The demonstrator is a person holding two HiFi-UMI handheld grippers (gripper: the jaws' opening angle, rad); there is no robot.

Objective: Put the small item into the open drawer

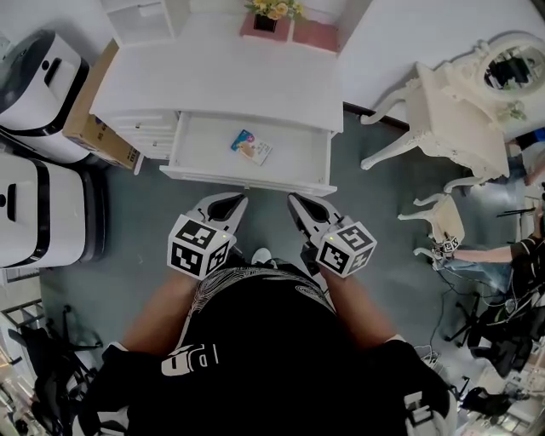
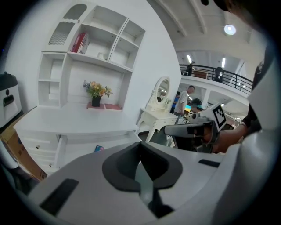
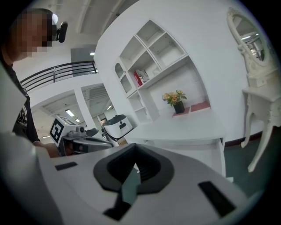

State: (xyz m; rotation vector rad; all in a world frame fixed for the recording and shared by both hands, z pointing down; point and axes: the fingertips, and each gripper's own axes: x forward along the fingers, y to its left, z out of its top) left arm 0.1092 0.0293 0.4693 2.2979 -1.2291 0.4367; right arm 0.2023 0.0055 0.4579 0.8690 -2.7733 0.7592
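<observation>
A: Where is the small item?

B: The small item (image 1: 251,146), a colourful packet, lies flat inside the open drawer (image 1: 247,180), near its middle, at upper centre of the head view.

A: And the claws?

B: Both sit just below the drawer's front edge, apart from it and side by side. The left claw (image 1: 232,203) is pressed together with nothing in it. The right claw (image 1: 295,204) is pressed together too, and holds nothing.

A: What carries the drawer?

B: A white desk. Its tabletop (image 1: 230,81) is plain white, with a pot of yellow flowers (image 1: 274,10) at the top edge of the frame. In the left gripper view a white shelf unit (image 2: 94,52) rises behind it, with a red book (image 2: 79,42) in one compartment.

A: And the room?

B: The floor (image 1: 375,221) is grey. A cardboard box (image 1: 95,128) stands against the desk's side at upper left, and two white-and-black machines (image 1: 38,85) are further left. At upper right is an ornate white dressing table (image 1: 443,106) with an oval mirror (image 1: 509,66). A railed balcony (image 2: 219,78) shows at the right of the left gripper view.
</observation>
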